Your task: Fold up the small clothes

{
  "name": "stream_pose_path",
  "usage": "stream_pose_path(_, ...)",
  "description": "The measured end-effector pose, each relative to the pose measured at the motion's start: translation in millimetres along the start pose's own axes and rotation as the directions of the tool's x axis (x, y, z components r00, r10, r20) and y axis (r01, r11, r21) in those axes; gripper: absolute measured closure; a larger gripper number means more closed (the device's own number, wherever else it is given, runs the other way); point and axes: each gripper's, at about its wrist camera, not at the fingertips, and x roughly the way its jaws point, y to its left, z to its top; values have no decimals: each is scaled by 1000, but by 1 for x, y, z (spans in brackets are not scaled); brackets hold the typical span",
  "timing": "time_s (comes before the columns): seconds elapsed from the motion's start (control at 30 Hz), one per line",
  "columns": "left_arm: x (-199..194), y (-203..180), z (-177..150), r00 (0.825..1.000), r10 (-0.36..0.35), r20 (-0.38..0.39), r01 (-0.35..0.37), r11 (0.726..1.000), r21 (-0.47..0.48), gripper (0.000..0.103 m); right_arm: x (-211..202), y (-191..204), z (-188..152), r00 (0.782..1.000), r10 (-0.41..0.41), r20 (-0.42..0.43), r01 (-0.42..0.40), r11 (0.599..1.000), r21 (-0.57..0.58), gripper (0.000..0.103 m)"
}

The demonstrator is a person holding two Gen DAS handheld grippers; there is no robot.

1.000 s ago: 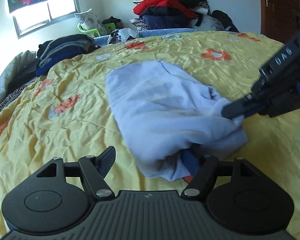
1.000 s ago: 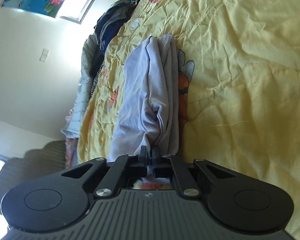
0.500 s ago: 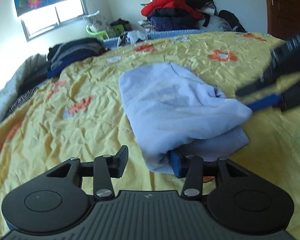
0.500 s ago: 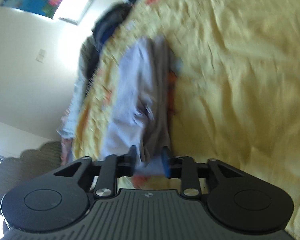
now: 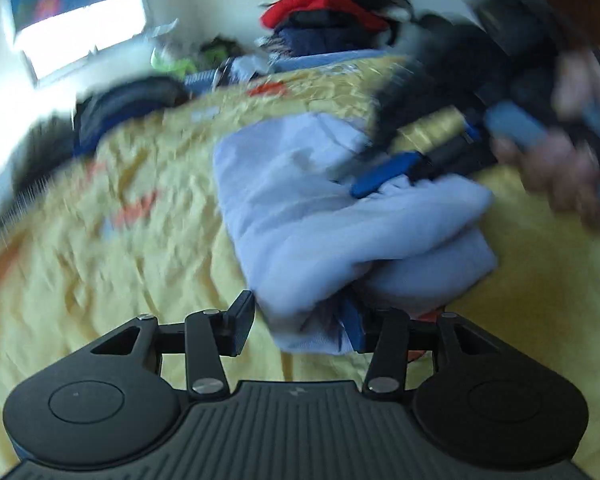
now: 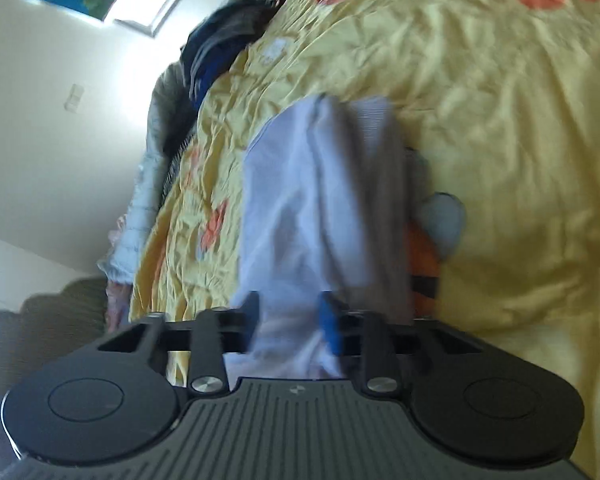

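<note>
Bright window [image 5: 80,28] glare, heavy motion blur

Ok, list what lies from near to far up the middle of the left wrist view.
Open left tool → folded pale lavender garment on the yellow flowered bedspread → blue bed edge → heap of red and dark clothes against the white wall.

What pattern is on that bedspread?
The bedspread is yellow with orange flowers, clearest in the right wrist view.
</note>
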Motion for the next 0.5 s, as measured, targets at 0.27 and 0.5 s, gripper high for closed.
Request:
stream_pose_path(0.27,-33,4,12,997,-76,31,77,997,-3,56,-19,4,10,999,33,-13,-32,998,53,57)
stream_pose_path(0.5,-38,-5,48,976,-137,167,136,991,19,41,-17,49,79,990,128,67,-126,991,-35,27)
